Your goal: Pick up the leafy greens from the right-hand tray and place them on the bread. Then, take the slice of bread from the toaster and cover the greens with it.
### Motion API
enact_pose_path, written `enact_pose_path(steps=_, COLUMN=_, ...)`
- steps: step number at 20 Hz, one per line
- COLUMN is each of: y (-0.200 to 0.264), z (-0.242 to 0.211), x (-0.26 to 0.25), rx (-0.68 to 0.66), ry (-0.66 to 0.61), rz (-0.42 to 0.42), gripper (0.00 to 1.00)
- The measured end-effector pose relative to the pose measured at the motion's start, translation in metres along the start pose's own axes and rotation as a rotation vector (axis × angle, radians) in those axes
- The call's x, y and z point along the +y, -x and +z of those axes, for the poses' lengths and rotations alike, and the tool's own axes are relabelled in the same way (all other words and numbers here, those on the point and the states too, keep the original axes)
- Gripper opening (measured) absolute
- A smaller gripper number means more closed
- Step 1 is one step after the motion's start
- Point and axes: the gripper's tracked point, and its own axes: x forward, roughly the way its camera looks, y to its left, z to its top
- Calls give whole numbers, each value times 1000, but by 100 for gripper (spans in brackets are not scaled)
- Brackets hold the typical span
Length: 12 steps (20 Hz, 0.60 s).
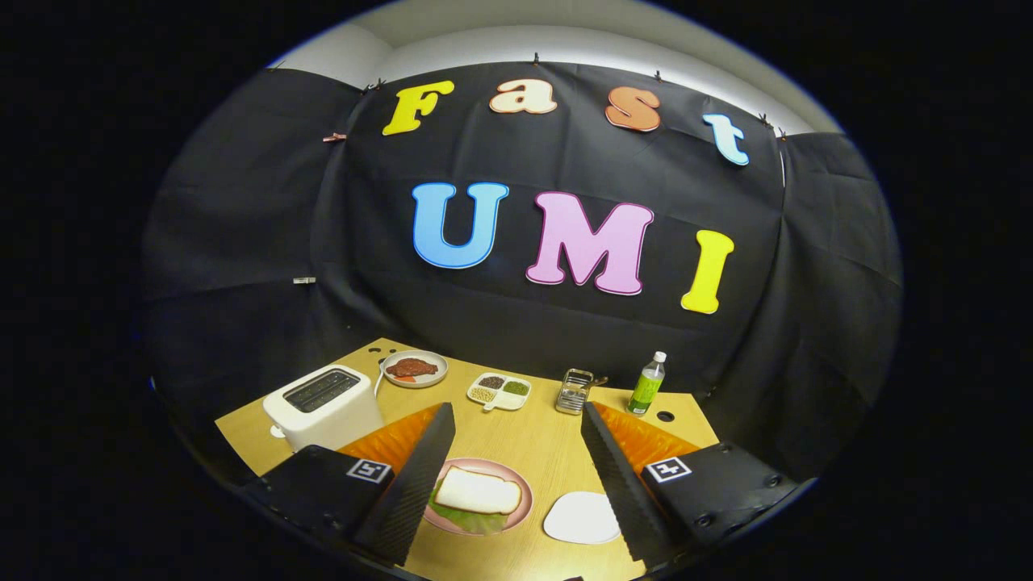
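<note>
The hand-held gripper (516, 452) hovers over the bench (516, 440), fingers spread wide and grasping nothing. Between them, near the left finger, a pink plate (520, 484) carries leafy greens (468, 520) under a bread slice (480, 492). Beyond the left finger stands the toaster (323, 405), its slots seemingly empty.

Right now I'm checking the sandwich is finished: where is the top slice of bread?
In the gripper view, the bread slice lies on the greens on the pink plate, between the open hand-held gripper's fingers.
</note>
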Motion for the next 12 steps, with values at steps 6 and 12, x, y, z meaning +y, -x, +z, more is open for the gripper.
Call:
enact_pose_path(steps=6, y=7, z=4, x=-5, rx=-3, ry=18, rz=-12, gripper=98)
enact_pose_path(steps=12, y=11, z=7, x=-17, rx=-8, ry=37, rz=-44, gripper=98)
